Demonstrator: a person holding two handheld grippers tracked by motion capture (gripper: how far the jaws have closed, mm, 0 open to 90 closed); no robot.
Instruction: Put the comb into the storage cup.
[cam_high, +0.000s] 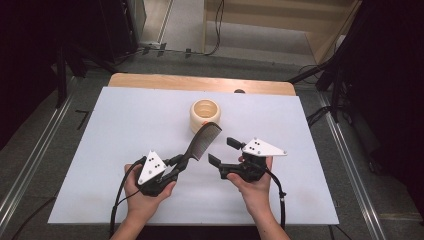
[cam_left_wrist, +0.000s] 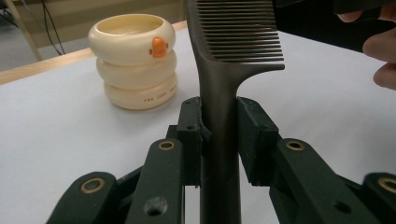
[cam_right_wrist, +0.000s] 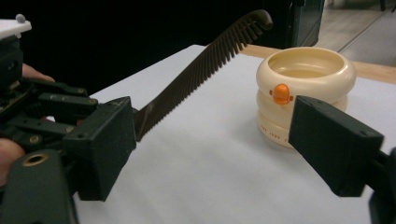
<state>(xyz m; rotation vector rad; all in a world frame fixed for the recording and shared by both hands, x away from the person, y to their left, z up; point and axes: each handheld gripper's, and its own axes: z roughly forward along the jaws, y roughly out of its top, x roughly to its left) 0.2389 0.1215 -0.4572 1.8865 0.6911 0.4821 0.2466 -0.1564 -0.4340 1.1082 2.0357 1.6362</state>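
Left tool (cam_high: 178, 161) pinching dark stiff plastic comb (cam_high: 202, 141) by handle, light, slippery; right tool (cam_high: 220, 151) spread at 3 o'clock.

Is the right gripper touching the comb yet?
Apart. The high view shows bare table between the right gripper, jaws open, and the comb, which the left gripper holds by its handle.

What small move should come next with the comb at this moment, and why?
Probably carry the comb toward the cream ringed cup and tip its toothed end over the open rim. The left tongs clamp its handle with the teeth pointing up toward the cup, which stands upright just beyond it. The right tongs are open with nothing between them, beside the comb.
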